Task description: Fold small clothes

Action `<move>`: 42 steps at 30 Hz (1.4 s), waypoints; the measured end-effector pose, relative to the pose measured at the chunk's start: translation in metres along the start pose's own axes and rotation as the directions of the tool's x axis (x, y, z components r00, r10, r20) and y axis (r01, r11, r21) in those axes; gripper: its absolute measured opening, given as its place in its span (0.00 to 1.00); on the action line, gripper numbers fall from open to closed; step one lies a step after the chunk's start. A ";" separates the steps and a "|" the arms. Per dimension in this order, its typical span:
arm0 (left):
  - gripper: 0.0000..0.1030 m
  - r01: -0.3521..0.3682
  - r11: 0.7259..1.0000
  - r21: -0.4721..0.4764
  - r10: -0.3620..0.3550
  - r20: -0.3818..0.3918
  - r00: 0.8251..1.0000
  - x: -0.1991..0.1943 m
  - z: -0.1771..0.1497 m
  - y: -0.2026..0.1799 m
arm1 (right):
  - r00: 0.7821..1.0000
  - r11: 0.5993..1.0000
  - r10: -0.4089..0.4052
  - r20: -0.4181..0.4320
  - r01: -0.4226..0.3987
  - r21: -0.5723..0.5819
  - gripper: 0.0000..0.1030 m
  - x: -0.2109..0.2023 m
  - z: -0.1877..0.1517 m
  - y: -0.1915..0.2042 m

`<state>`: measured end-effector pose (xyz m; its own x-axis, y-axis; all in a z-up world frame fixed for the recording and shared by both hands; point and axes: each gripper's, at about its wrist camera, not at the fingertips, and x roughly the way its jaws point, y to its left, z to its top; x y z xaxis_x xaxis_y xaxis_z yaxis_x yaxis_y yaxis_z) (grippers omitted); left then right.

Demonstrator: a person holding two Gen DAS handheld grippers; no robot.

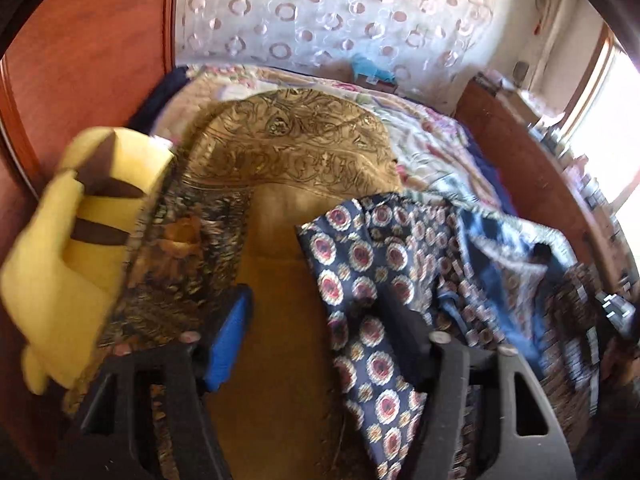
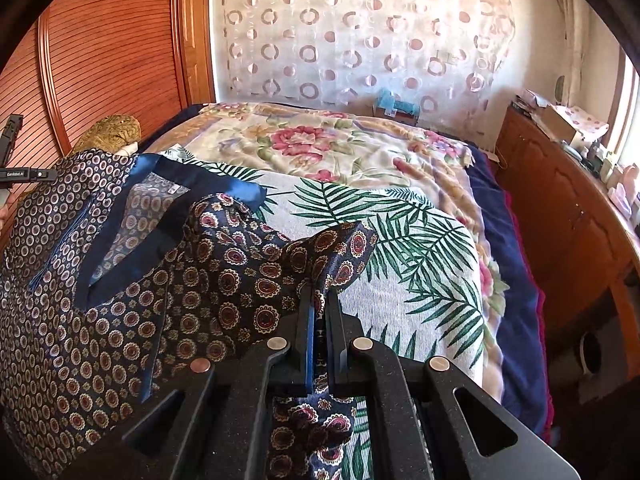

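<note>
- My right gripper (image 2: 318,312) pinches the patterned navy garment (image 2: 120,320); slippery cloth could slide free.
- My left gripper (image 1: 320,320) gapes empty; it may snag the gold pillow (image 1: 288,148).

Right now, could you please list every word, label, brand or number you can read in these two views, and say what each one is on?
"GenRobot.AI": my best reading of small white print on the black device at the left edge of the right wrist view.
White tag inside the patterned garment's blue neckline: too small to read.
Left wrist view: blurred, no readable text.
</note>
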<state>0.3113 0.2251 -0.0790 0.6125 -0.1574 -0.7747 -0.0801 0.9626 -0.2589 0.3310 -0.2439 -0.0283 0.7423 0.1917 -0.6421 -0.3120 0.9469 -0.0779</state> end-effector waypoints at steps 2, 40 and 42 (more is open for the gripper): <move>0.37 0.043 0.999 -0.027 -0.043 0.009 0.999 0.000 0.001 0.002 | 1.000 1.000 0.005 -0.001 -0.005 0.002 0.04 0.003 -0.001 0.000; 0.02 0.066 0.996 0.060 -0.080 0.268 0.960 -0.216 -0.265 -0.009 | 0.988 0.971 0.128 0.085 -0.143 0.193 0.04 -0.228 -0.231 0.027; 0.02 0.059 0.997 0.053 -0.071 0.263 0.962 -0.212 -0.265 -0.006 | 0.992 0.973 0.117 0.049 -0.125 0.195 0.04 -0.222 -0.240 0.029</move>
<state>-0.0260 0.1942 -0.0662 0.8017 -0.1615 -0.5756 -0.0024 0.9620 -0.2732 0.0150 -0.3206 -0.0712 0.7286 0.3139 -0.6087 -0.2805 0.9476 0.1528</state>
